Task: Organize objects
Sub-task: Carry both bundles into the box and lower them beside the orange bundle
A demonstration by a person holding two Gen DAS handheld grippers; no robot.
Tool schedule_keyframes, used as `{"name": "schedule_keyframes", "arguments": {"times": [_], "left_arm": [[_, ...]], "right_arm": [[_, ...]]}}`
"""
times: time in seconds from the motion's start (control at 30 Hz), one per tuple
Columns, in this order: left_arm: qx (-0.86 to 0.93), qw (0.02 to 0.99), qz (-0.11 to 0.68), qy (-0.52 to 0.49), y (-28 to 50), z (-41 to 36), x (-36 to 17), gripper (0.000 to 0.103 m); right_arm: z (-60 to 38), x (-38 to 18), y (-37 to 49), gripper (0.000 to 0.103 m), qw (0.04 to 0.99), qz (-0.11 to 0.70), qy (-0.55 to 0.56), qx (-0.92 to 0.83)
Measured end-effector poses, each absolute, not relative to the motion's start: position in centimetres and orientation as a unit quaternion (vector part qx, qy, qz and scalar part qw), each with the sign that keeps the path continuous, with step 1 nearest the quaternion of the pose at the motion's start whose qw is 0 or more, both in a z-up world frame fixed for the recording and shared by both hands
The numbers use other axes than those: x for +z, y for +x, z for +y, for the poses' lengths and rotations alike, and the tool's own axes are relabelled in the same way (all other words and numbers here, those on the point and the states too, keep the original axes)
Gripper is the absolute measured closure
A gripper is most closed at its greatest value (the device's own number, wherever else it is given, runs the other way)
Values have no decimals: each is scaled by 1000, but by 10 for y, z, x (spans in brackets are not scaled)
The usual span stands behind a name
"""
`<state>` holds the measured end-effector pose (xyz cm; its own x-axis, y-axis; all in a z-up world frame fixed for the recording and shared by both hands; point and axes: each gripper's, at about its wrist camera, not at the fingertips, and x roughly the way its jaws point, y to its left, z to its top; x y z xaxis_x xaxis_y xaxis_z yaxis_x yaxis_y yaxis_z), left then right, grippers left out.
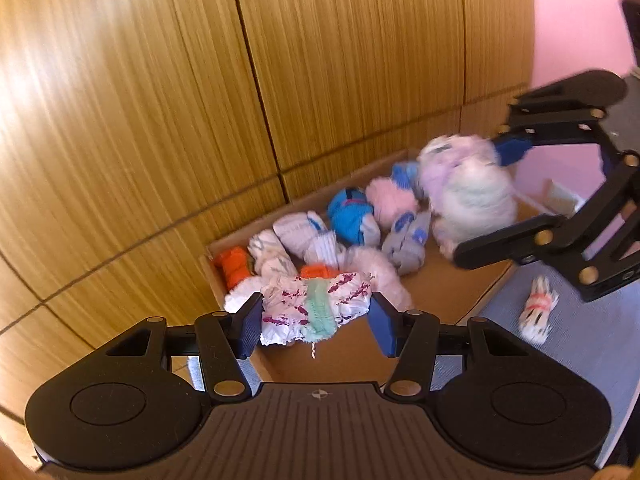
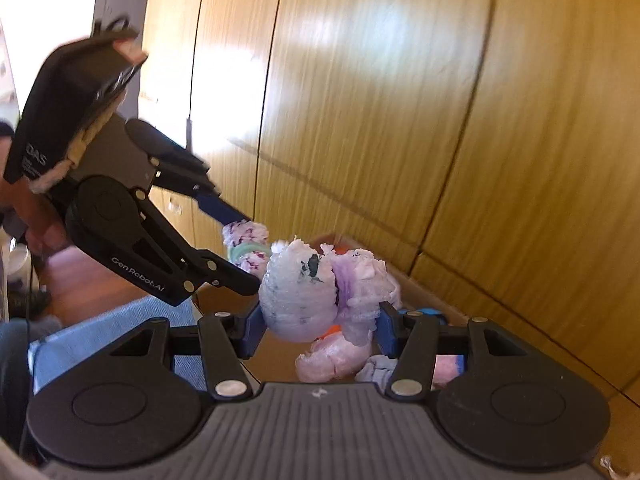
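The left gripper [image 1: 316,322] is holding a white sock bundle with magenta marks and a green band [image 1: 316,310] between its blue pads, above the near end of the cardboard box [image 1: 432,292]. The right gripper [image 2: 320,330] is clamping a fluffy lilac-and-white sock bundle [image 2: 316,292], with both pads pressing on its sides; in the left wrist view this bundle is hanging over the far end of the box. The box is sitting against the wooden panel wall [image 1: 160,100] and is already containing several rolled bundles: an orange one [image 1: 234,268], a blue one [image 1: 350,214], a pink one [image 1: 390,200], a grey pair [image 1: 408,240] and several white ones. The task is judged to be well advanced, since most bundles are lying in the box and two more are being carried above it. Both carried bundles are yet to be set down. One small white bundle with an orange band [image 1: 538,312] is lying on the blue-grey mat [image 1: 592,344], outside the box and just beside its edge, and is waiting for collection. On labelling, the left gripper body is bearing the marking "GenRobot.AI" in the right wrist view; a black strap above it is showing the partial letters "DAS", with the rest unreadable.
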<state>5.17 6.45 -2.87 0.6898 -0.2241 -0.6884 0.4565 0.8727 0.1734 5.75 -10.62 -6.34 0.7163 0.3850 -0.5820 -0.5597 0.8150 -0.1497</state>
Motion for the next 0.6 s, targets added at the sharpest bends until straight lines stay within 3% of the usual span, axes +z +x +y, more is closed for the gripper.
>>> {"name": "schedule_keyframes", "arguments": {"times": [0.37, 0.6], "left_arm": [[-228, 868, 374, 236, 73, 61, -76, 42], [-244, 850, 397, 245, 78, 64, -89, 41]], "right_arm": [[-79, -110, 124, 52, 866, 340, -216, 296], [-70, -120, 118, 52, 839, 368, -231, 327]]}}
